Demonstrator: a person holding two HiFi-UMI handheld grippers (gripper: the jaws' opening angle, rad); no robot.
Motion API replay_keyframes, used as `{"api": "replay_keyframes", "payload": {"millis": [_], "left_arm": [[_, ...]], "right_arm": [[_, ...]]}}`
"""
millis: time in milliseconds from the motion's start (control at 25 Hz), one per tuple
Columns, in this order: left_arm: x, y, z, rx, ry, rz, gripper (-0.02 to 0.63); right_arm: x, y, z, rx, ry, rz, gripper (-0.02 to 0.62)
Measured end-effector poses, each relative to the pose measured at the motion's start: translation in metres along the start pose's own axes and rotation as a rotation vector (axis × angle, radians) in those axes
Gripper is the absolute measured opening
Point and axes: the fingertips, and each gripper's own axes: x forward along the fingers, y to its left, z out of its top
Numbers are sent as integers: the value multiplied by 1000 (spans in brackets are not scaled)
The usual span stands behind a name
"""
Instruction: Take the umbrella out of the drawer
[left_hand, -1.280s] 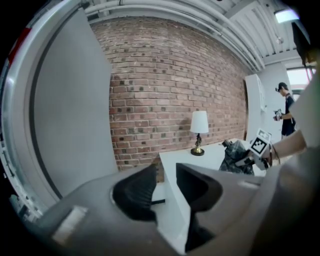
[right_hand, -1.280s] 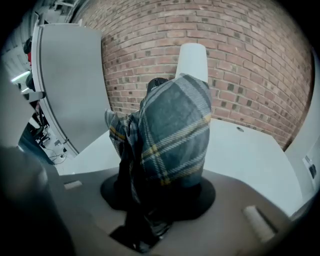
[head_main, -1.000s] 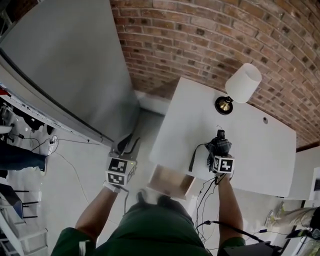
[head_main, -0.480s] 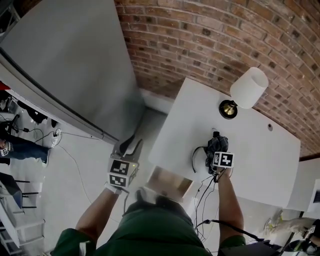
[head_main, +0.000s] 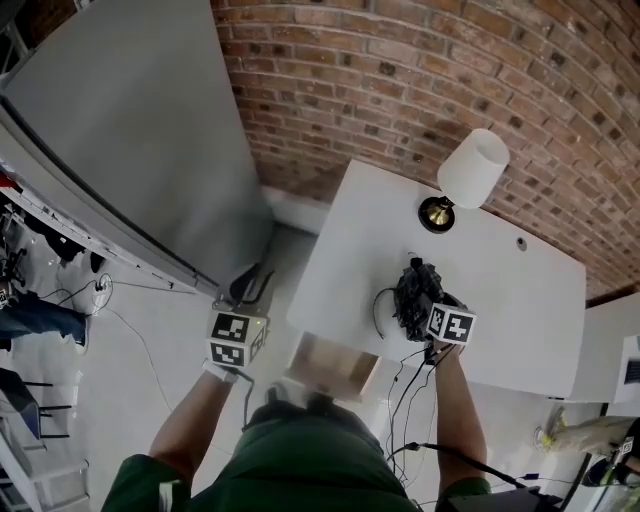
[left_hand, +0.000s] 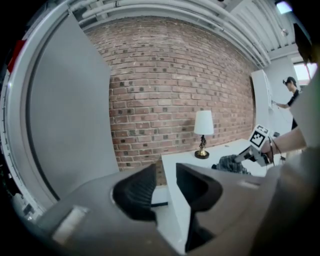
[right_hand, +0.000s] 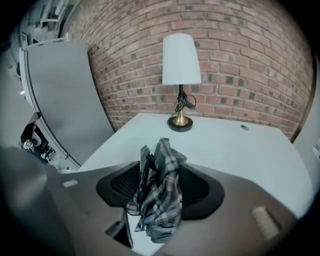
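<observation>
Gripping the umbrella (right_hand: 157, 200) with my right claw (right_hand: 161, 186), I have its plaid cloth bunched between the two dark pads and touching both. The jaws have just been opening around it, so the hold is a loose one. The folded bundle sits over the white table (head_main: 510, 290), near its middle, with its thin dark strap (head_main: 378, 305) curling out to the left on the tabletop. Beyond it, at the far edge of the table, stands the lamp (head_main: 470, 170) with a white shade and brass foot, in front of the brick wall (head_main: 450, 80). The drawer (head_main: 335, 365) is pulled out at the table's near left corner, well apart from the umbrella. My left claw (left_hand: 165, 187) hangs to the left of the table over the pale floor, its jaws apart, pointing toward the wall beside the tall grey panel (head_main: 130, 130).
</observation>
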Motion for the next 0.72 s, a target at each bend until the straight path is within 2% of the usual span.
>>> {"api": "replay_keyframes", "payload": {"millis": [320,520,720], "left_arm": [[-23,8,36,37,-84,-53,123],[-36,15,57,59,-139,-91,123],[-55,16,82,107,-203,-129,123]], "right_arm": [[-105,33,60,-24,-307,-48,227],[-175,71,90,-105,-517,-82,221],[-234,110,104,-177,-651,-112,160]]}}
